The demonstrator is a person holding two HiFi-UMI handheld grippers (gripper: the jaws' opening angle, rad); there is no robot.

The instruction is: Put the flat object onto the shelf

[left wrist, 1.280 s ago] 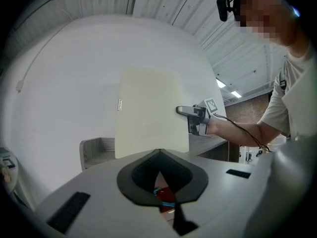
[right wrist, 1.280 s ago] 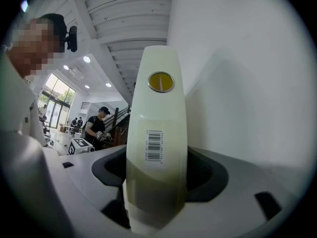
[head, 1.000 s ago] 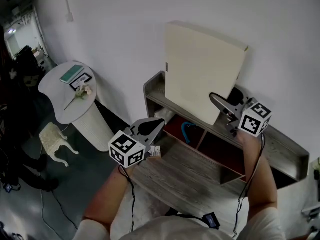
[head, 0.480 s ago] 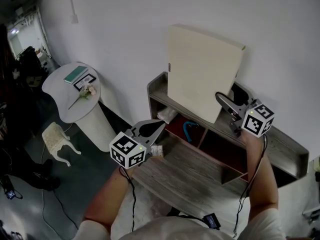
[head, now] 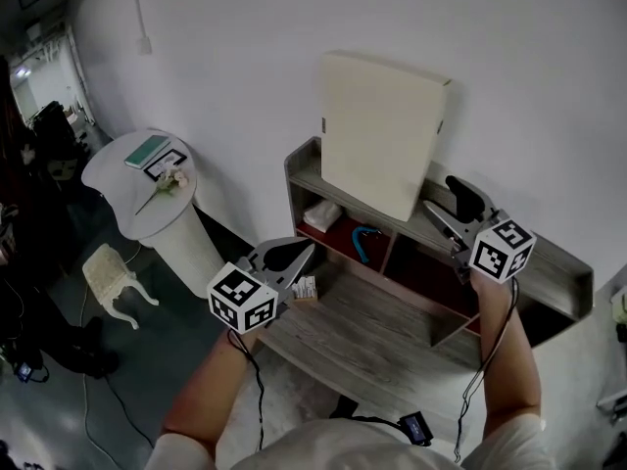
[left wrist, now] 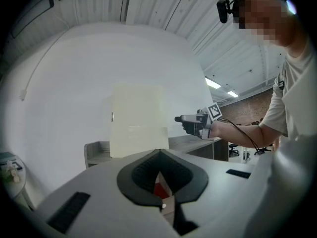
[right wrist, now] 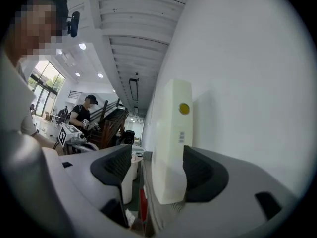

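The cream, flat square box [head: 382,135] stands upright on the top board of the grey wood-grain shelf unit [head: 549,274]. Its back leans against the white wall [head: 245,67] behind the shelf unit. In the left gripper view the box [left wrist: 136,120] rises from the top of the shelf unit [left wrist: 96,152] at its left end.

The right gripper [head: 436,213] hovers over the top of the shelf unit, just beside the box's lower right corner. In the right gripper view its jaws stand wide apart and the narrow edge of the box [right wrist: 171,133] lines up in the gap of the right gripper [right wrist: 157,167]. Whether a pad touches the box cannot be told.

The left gripper [head: 302,253] is held out in front of the shelf unit's left end, above its lower wooden surface [head: 372,336]. In its own view, the jaws of the left gripper [left wrist: 158,155] meet at the tips with nothing between them.

On top of the shelf unit, right of the box, lies a black object [head: 470,196]. A blue curved piece [head: 364,239] sits in one red-backed compartment of the shelf unit. A white bundle [head: 321,213] is in the compartment at its left. Well to the left of the shelf unit stands a round white pedestal table [head: 181,233] carrying a green book [head: 147,150].
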